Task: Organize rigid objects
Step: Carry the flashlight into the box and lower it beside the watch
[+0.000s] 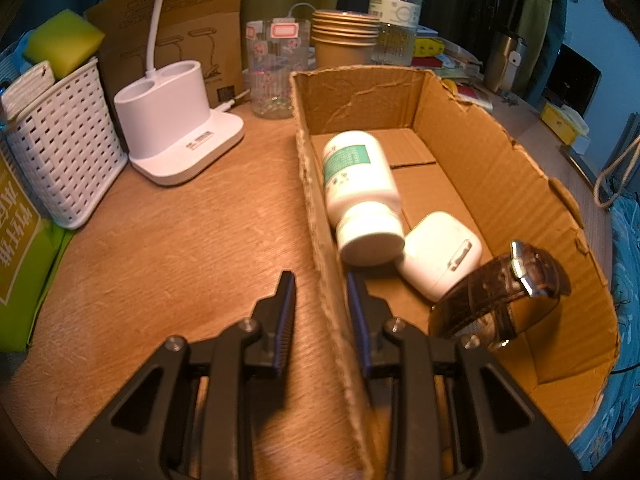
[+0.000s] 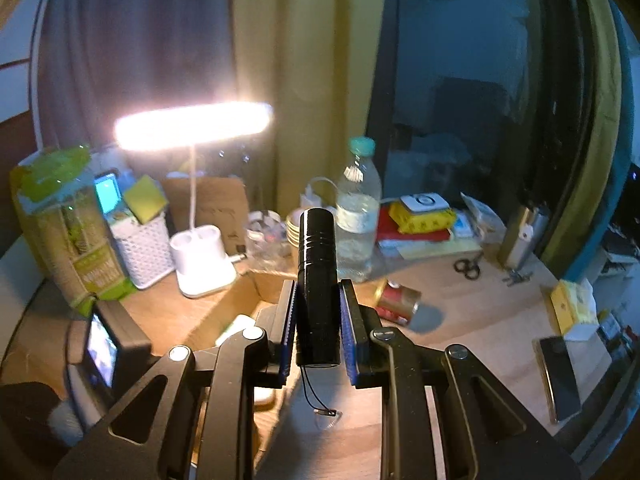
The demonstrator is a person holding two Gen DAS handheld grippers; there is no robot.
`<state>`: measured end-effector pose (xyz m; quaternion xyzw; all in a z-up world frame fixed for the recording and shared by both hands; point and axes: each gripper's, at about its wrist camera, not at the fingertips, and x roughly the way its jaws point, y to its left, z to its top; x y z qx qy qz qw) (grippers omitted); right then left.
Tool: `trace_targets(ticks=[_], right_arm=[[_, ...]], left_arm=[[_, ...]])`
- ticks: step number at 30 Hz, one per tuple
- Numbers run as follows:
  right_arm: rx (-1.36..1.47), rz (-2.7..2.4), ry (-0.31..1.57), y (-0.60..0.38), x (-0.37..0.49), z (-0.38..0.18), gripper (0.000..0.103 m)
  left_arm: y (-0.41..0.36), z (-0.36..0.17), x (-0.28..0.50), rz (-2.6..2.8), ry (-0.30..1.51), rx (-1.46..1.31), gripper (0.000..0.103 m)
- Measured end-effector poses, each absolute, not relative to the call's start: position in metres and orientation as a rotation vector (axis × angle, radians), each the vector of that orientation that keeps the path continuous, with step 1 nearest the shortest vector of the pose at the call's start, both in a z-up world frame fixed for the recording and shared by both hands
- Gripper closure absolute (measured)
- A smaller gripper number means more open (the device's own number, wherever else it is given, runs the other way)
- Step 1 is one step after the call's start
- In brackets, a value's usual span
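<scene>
Above desk, right tool (image 2: pixel 318 320) raised, clamping black flashlight (image 2: pixel 317 280) lengthwise.

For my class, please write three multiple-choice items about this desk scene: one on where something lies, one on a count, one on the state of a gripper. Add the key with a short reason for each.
1. Where does the white pill bottle lie?
A. in the white basket
B. inside the cardboard box
C. on the lamp base

2. How many things lie inside the box?
A. one
B. three
C. five

3. What is the right gripper doing?
A. clamping a black flashlight
B. standing open and empty
C. holding a pair of scissors

Key: 1 B, the bottle lies on its side on the box floor. 2 B, the bottle, a white earbud case and a watch are all it holds. 3 A, both pads press on the flashlight's barrel.
</scene>
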<state>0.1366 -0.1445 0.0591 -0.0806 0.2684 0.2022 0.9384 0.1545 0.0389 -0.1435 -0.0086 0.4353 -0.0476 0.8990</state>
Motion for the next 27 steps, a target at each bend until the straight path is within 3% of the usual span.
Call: trace_targets(ticks=[15,27], right_arm=[[-0.153,0.569,0.494,-0.117,0.105,0.085,0.081],[-0.138,0.621,0.610,-0.099,0.106,0.047,0.081]], left_arm=[[0.039,-0.143,0.155,-0.098,0.901,-0.018,0.075],[0.039,-0.143,0.155,-0.098,0.901,-0.018,0.075]])
